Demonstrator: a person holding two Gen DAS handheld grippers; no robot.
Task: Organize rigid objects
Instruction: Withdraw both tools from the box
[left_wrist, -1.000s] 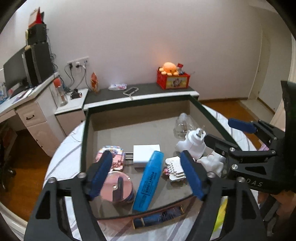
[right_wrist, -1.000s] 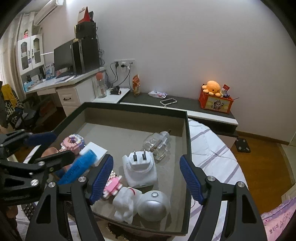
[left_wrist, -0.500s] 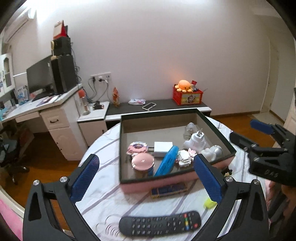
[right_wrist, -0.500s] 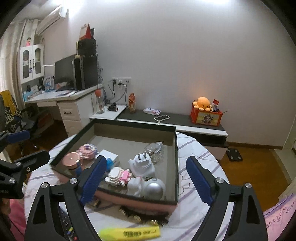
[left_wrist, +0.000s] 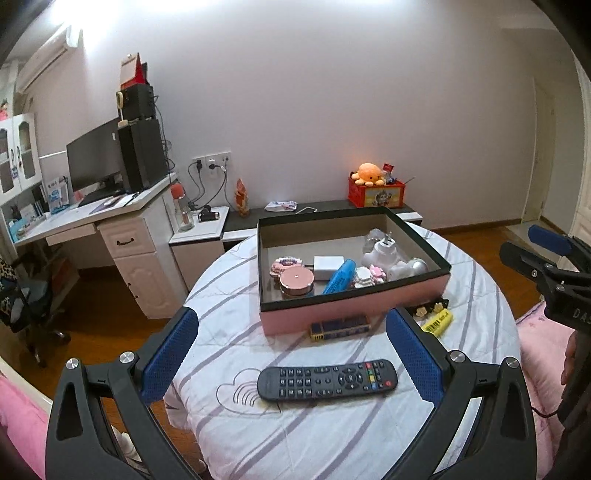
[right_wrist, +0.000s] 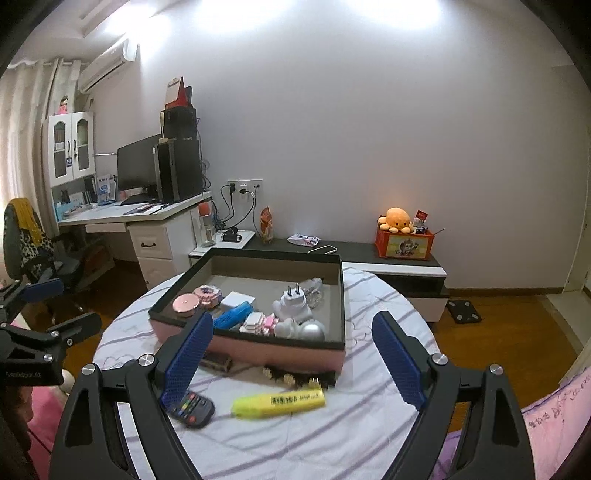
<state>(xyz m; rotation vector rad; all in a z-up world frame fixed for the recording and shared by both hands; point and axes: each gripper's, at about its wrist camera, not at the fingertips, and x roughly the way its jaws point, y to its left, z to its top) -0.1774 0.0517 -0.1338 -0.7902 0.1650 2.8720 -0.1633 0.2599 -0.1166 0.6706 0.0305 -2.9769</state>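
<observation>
A round table (left_wrist: 491, 295) under a white cloth with lavender stripes fills the middle of both views. On its far half sits a pink box (left_wrist: 354, 314) with a black rim and a grey floor, the largest thing on the cloth.

Both grippers hang above the near edge of the table, apart from everything on it. The left gripper (left_wrist: 291, 354) has its 2 blue-padded fingers spread wide with nothing between them; the right gripper (right_wrist: 293, 358) is spread just as wide and also carries nothing.

A black remote control (left_wrist: 327, 379) lies on the near part of the cloth, lengthwise left to right. A yellow highlighter (right_wrist: 279, 402) lies near the box's near right corner, beside a dark hair clip (right_wrist: 299, 377) with pale beads that touches the box's front wall. A dark, flat rectangular item (left_wrist: 340, 328) rests against the front wall further left.

Inside the box, from left to right: a round pink compact (left_wrist: 297, 280), a pink block figure (left_wrist: 286, 264) behind it, a white charger (left_wrist: 327, 266), a tilted blue highlighter (left_wrist: 339, 282), a small pink-and-white brick model (left_wrist: 369, 276), a white plug adapter (left_wrist: 382, 251), a white and silver piece (left_wrist: 408, 266), and a clear bottle (right_wrist: 314, 290) at the far right.
</observation>
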